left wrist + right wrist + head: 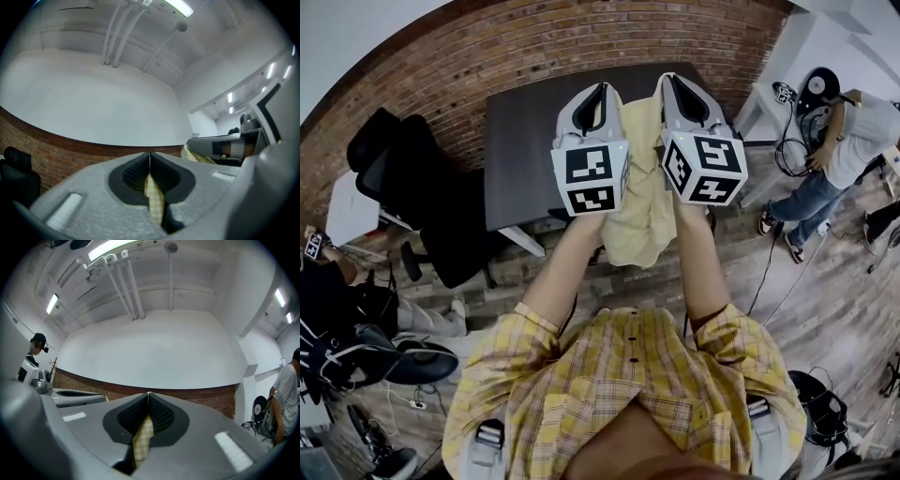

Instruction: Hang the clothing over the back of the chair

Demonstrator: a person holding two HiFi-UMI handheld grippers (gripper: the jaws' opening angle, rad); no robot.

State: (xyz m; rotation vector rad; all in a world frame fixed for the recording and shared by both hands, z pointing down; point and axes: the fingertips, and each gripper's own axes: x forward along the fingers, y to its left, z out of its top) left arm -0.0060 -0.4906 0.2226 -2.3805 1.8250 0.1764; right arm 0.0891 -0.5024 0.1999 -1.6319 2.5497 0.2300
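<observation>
A pale yellow checked garment (639,225) hangs between my two grippers, held up in front of me. My left gripper (602,86) is shut on one part of its top edge, and the cloth (153,199) shows pinched between the pads. My right gripper (670,80) is shut on the other part, with a strip of the cloth (142,439) caught in its jaws. Both grippers point slightly upward, side by side and close together. A black office chair (431,202) stands to the left, well apart from the garment.
A dark table (525,141) stands beyond the grippers against a brick wall (581,37). One person (848,141) stands at the right by a white desk, and another (337,319) sits at the lower left. Cables lie on the wooden floor (825,300).
</observation>
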